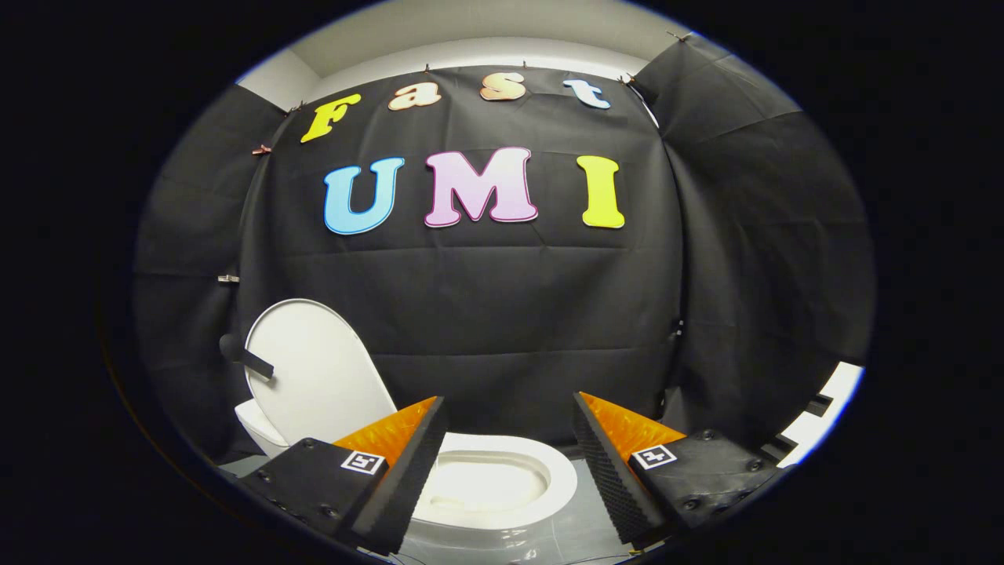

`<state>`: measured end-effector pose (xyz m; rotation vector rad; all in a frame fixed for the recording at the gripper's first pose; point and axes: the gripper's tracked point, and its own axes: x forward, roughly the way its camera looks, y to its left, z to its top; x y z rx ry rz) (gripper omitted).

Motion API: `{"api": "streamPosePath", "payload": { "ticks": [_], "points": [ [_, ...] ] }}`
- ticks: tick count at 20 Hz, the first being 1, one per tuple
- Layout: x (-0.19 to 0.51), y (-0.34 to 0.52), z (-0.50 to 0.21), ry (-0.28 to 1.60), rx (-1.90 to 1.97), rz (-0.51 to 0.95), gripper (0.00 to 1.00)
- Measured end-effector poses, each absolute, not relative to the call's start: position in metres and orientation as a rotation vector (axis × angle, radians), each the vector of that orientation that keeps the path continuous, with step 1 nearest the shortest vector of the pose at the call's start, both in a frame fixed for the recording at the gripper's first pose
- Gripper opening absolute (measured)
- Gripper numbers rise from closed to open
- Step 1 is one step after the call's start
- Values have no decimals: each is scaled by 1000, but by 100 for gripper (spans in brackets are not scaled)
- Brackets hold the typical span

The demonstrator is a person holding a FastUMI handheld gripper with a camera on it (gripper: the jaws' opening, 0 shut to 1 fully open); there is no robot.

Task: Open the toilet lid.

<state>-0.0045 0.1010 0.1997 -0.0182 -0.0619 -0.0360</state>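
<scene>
A white toilet (502,510) stands on the floor just below and ahead of my fingers. Its lid (318,377) is raised upright, leaning back to the left over the tank end. The seat ring and bowl (482,482) lie exposed, partly between my two fingers. A small dark handle (247,357) sticks out from the lid's left edge. My gripper (510,408) is open, fingers spread wide with nothing between them, held above the bowl and to the right of the lid.
Black cloth walls close the booth behind and on both sides of the toilet. Grey glossy floor (580,526) shows beside the bowl. A white panel (823,412) with dark bars sits at the far right.
</scene>
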Motion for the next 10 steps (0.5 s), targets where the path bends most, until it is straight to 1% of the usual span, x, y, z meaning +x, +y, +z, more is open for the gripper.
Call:
{"api": "streamPosePath", "payload": {
  "ticks": [10],
  "points": [
    [-6,98,202,-64,-25,-40,98]
  ]
}}
